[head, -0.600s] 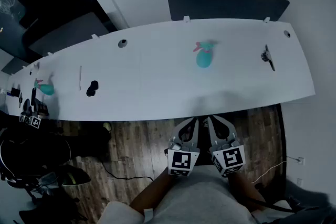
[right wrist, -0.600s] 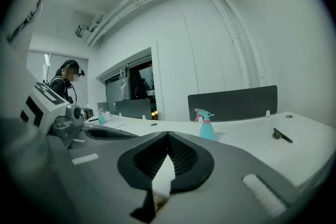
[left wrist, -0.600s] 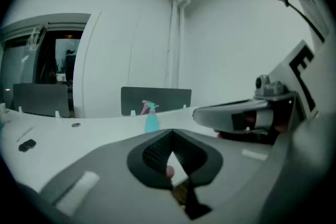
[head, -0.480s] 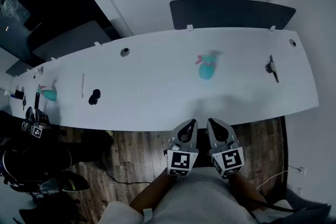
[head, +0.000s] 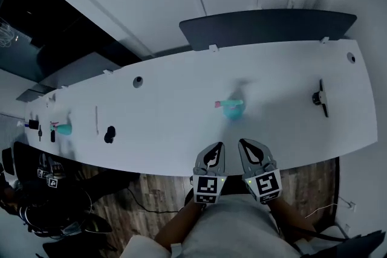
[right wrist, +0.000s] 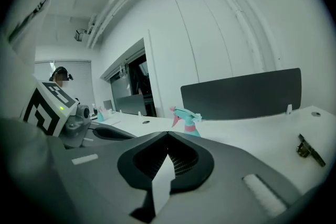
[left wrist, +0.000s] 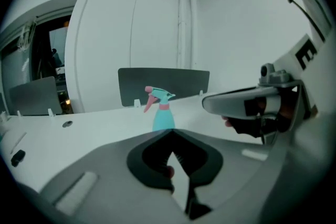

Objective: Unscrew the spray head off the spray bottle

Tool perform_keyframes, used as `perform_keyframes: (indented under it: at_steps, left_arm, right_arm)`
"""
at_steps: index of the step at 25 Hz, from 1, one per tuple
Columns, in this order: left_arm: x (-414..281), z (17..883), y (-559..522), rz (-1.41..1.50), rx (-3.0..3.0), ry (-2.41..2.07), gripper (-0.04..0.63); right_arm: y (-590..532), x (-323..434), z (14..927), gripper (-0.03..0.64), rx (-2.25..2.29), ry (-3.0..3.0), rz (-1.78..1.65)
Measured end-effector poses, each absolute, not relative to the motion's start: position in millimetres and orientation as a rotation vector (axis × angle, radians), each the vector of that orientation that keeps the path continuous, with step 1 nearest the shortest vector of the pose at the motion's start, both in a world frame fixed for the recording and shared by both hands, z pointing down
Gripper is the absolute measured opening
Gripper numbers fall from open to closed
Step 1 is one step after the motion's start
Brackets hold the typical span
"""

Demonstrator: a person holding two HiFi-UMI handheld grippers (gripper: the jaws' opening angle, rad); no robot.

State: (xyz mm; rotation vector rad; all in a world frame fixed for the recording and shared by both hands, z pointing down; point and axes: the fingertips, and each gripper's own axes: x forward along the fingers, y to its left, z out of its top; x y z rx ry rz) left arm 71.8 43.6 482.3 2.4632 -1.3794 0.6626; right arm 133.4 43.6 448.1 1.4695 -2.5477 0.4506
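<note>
At the near edge of a long white table point(head: 151, 118), two hand-held grippers are held side by side, both aimed across it and slightly downward. The left gripper point(head: 216, 146) is seen with its jaws pressed together and nothing between them. Straight ahead, well apart from both tools, a teal spray bottle point(head: 233, 110) is stood upright on the table, so its long axis is vertical. The spray head point(head: 227, 104) is seated on top, its pink nozzle turned to the left. The right gripper point(head: 247, 144) is likewise closed and empty. The bottle is placed a little right of the left gripper's line and a little left of the right one's. From this steep, wide view neither can be judged clearly nearer. A forward reach is called for before the head can be gripped.
</note>
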Motion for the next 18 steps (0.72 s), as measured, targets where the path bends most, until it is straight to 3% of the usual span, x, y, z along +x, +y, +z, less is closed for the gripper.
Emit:
perform_keyframes:
  at_steps: [12,14,18]
  left_arm:
    - [93,536,-14,0.731,2.482,-1.305,0.01]
    - [99,552,-21,0.756,2.495,-1.255,0.248]
    - [108,576,-45,0.755,2.523,-1.207,0.324]
  right_arm:
    - [8,155,468,0.002,1.515,-2.454,0.495]
    - [8,159,466,0.0,1.527,-2.427,0.499]
    - [4,164,464,0.002,1.52,-2.357,0.466]
